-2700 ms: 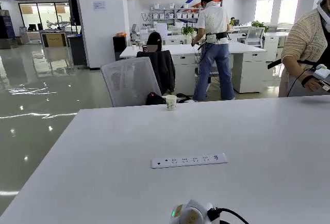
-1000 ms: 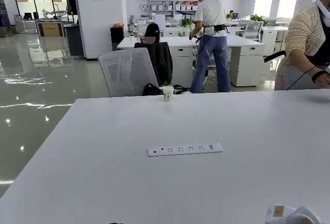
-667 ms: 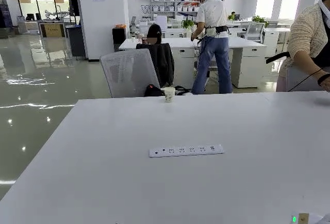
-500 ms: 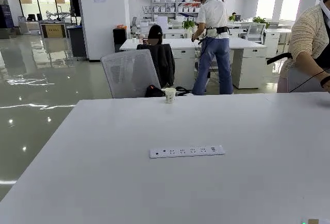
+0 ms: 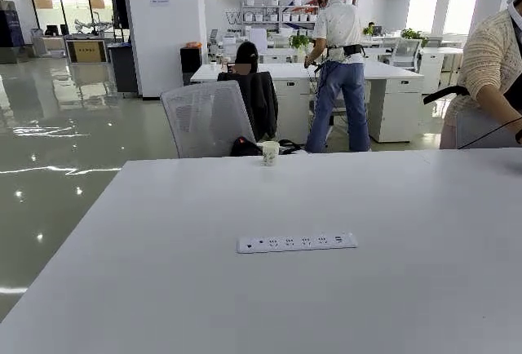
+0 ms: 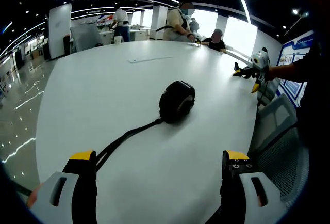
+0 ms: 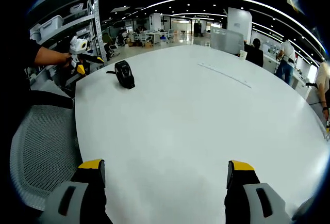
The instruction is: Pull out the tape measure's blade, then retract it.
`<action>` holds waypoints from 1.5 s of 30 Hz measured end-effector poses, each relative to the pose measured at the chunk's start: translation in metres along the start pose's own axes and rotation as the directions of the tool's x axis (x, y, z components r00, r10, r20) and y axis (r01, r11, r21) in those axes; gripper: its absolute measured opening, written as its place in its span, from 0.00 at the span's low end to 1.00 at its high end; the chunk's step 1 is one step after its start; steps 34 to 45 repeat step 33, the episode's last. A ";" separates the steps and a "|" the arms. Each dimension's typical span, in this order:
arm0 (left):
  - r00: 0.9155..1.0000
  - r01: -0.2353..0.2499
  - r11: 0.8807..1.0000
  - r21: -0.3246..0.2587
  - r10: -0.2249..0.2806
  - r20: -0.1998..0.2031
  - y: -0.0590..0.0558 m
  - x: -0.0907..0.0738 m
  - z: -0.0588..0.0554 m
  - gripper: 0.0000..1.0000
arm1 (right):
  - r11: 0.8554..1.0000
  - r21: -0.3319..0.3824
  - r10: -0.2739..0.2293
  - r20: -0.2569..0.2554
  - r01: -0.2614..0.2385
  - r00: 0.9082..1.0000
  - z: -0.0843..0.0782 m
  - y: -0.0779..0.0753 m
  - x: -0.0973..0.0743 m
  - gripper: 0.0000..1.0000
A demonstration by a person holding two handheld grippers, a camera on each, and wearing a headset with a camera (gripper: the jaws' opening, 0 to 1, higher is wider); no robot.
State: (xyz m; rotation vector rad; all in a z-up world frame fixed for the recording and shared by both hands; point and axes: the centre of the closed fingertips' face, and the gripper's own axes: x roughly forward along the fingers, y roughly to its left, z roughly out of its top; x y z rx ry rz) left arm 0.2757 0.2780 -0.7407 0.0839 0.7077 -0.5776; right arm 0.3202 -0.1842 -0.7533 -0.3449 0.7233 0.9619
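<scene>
**While both sets of jaws are held open, the tape measure [image 6: 177, 100] is left lying on the table [image 6: 103, 79]**

When things are looked at along the left gripper [image 6: 159, 157], its yellow-tipped jaws are seen spread wide over bare white tabletop; the black tape measure is parked straight ahead of them, flat on the table and touched by neither jaw; a black strap [image 6: 124, 141] is trailed from the case back toward the left-hand jaw. The right gripper [image 7: 166, 165] is held much the same way, jaws wide apart with only tabletop between them; from its view the tape measure [image 7: 124, 73] is spotted well off to the upper left, close to the table's edge and near the left gripper [image 7: 80, 53], which is held in a hand there.

From the head view, a white power strip [image 5: 297, 243] is laid flat around the middle of the table; a paper cup [image 5: 270, 152] is stood upright at the far edge, with a grey mesh chair [image 5: 208, 119] tucked in just behind it; a person in a white shirt [image 5: 338, 28] is seen standing at a desk farther back, and a cardigan sleeve [image 5: 489, 52] is caught at the right edge.
</scene>
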 end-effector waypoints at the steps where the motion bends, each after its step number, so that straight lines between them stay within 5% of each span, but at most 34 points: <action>1: 1.000 0.000 1.000 0.000 0.000 -0.002 -0.001 -0.001 0.000 0.99 | 1.000 0.007 -0.003 0.002 0.002 1.000 -0.001 -0.002 -0.002 0.99; 8: 1.000 0.001 1.000 0.007 0.000 -0.022 0.000 -0.007 -0.007 0.99 | 0.999 0.034 -0.022 0.001 0.021 1.000 -0.010 -0.013 -0.015 0.99; 21: 1.000 0.020 1.000 -0.007 -0.020 -0.019 -0.004 -0.004 -0.001 0.99 | 0.999 0.040 -0.033 -0.026 0.034 0.999 -0.027 -0.019 -0.026 0.99; 45: 1.000 0.022 1.000 0.015 -0.021 -0.023 -0.005 -0.002 0.001 0.99 | 0.997 0.054 -0.047 -0.019 0.048 0.999 -0.023 -0.020 -0.030 0.99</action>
